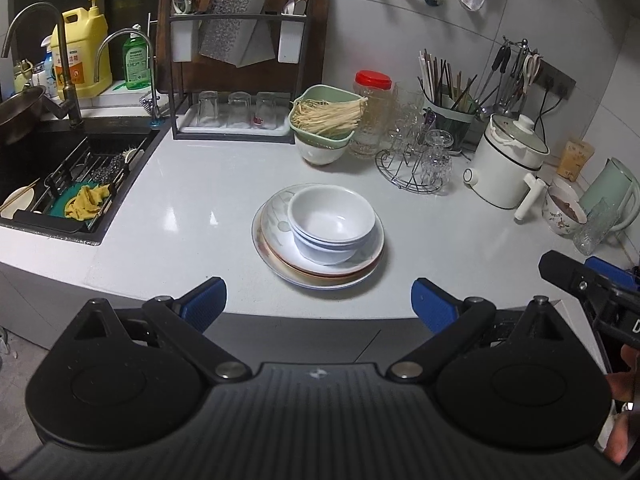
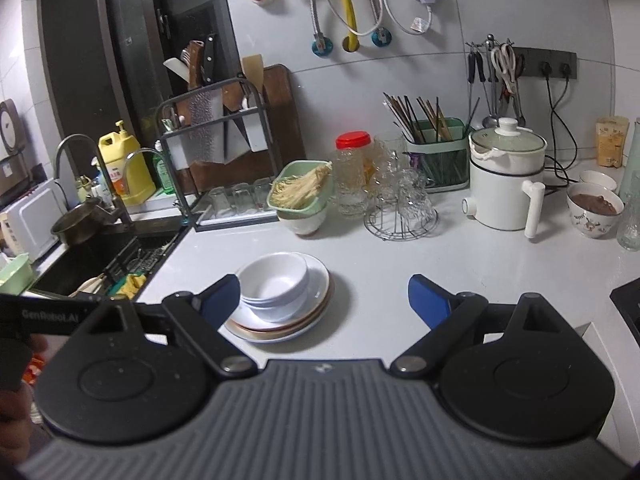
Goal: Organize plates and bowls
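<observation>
Your left gripper (image 1: 319, 304) and right gripper (image 2: 324, 300) stand spread, empty; nested white bowls (image 1: 332, 222) on stacked round plates (image 1: 280, 264) lie ahead

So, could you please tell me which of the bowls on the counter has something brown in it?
The floral-patterned bowl at the far right, beside the white electric pot. The stacked white bowls on the plates are empty.

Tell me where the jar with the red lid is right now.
In both wrist views the jar with the red lid stands at the back of the counter, between the green strainer of noodles on its left and the glasses on the wire rack on its right.
</observation>
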